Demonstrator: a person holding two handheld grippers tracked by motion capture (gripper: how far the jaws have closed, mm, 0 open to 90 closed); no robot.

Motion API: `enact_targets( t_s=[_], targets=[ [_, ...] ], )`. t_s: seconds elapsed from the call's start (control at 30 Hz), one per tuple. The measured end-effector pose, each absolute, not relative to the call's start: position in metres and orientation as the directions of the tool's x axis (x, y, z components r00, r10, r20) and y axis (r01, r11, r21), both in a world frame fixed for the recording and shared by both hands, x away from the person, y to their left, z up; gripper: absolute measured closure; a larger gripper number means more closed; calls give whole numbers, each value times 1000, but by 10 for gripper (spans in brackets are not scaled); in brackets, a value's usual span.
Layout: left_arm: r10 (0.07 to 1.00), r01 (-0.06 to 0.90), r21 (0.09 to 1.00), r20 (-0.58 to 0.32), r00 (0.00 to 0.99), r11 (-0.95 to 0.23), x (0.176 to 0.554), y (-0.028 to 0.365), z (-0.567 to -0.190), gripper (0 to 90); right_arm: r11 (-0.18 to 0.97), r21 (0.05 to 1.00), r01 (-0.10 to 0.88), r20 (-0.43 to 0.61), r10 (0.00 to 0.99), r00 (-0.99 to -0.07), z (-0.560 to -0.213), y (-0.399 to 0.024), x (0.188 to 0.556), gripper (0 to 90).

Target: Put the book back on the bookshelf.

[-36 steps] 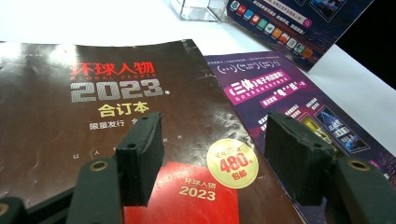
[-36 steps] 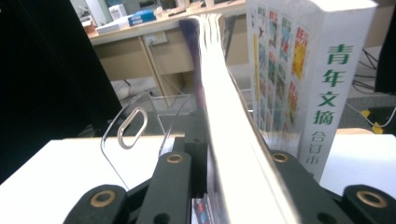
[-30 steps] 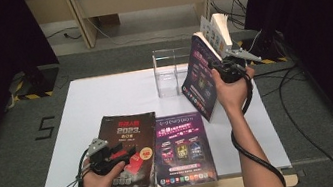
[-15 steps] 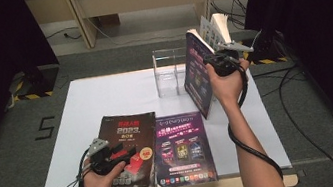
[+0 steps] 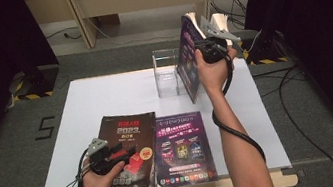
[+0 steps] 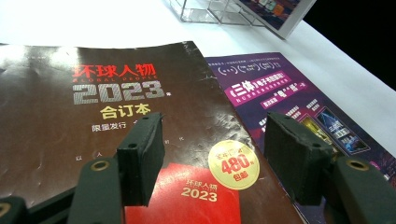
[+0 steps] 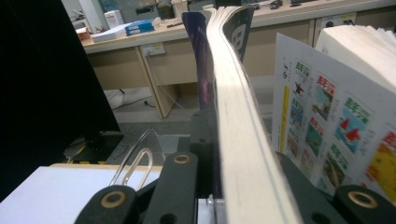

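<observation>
My right gripper (image 5: 196, 48) is shut on a thick purple-covered magazine (image 5: 186, 72) and holds it on edge above the table's far right, beside a clear acrylic stand (image 5: 169, 73). Its jaws have just been closing on it. In the right gripper view the magazine's page edge (image 7: 233, 93) runs up between the jaws of my right gripper (image 7: 233, 177), and a block of pages with coloured pictures (image 7: 341, 121) fans out to the right. My left gripper (image 5: 131, 155) is open over a dark "2023" magazine (image 5: 129, 145); its pads (image 6: 140, 154) straddle the cover (image 6: 93, 102) without pinching it.
A second purple magazine (image 5: 183, 146) lies flat beside the dark one at the white table's (image 5: 104, 98) front edge. The right gripper's cable loops down along the forearm (image 5: 233, 128). Desks and cables stand beyond the table.
My right gripper has carried the purple magazine left and upward, closer to the clear stand. The left hand and its gripper have stayed where they were.
</observation>
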State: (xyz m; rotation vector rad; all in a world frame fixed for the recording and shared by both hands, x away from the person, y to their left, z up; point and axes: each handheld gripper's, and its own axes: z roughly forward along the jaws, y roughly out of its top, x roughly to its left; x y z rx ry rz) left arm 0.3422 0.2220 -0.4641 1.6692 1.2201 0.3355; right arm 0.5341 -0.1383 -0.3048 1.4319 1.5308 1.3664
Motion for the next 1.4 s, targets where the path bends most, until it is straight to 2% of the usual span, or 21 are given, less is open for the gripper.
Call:
enact_targets(
  t_s=[0.5,0.8,1.1,1.4],
  targets=[
    [834,562,827,-315,452,8,343,222,-466,374,-123,938,325,189,966,-178,-334,-133,552,825],
    [832,560,829,-311,459,1,342,220,-465,374,-85,935,344,150,974,-168,-328,-141,541,770],
    [830,561,828,-314,460,2,342,219,-465,374,-91,922,377,161,974,-160,-335,-149,527,691],
    [829,560,829,-310,466,-5,341,217,-466,374,-132,908,397,215,961,-173,-346,-157,513,692]
  ],
)
